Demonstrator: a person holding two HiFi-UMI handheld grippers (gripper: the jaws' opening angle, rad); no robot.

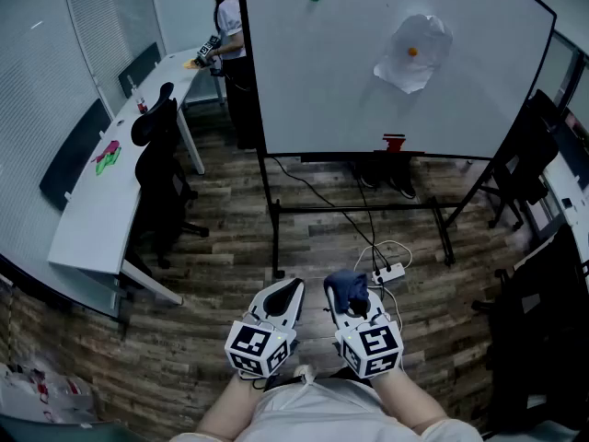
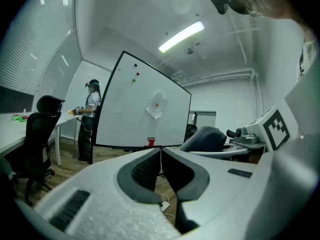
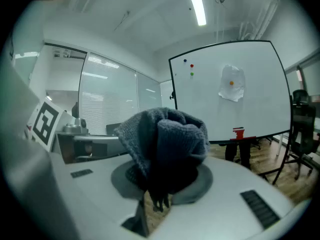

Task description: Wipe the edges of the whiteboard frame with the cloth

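Observation:
A large whiteboard (image 1: 386, 53) on a black wheeled stand stands ahead of me, its black frame (image 1: 253, 72) running round it. A sheet of paper (image 1: 414, 53) is pinned to it under an orange magnet. My right gripper (image 1: 348, 295) is shut on a bunched dark blue cloth (image 1: 348, 288), which fills the right gripper view (image 3: 165, 144). My left gripper (image 1: 287, 293) hangs beside it, shut with nothing between its fingertips (image 2: 161, 151). Both grippers are held low, well short of the whiteboard (image 3: 230, 94).
A long white desk (image 1: 120, 173) with black chairs (image 1: 161, 168) runs along the left wall. A person (image 1: 225, 40) stands at its far end by the board's left edge. A power strip and cables (image 1: 386, 270) lie on the wooden floor. More chairs (image 1: 525, 155) stand right.

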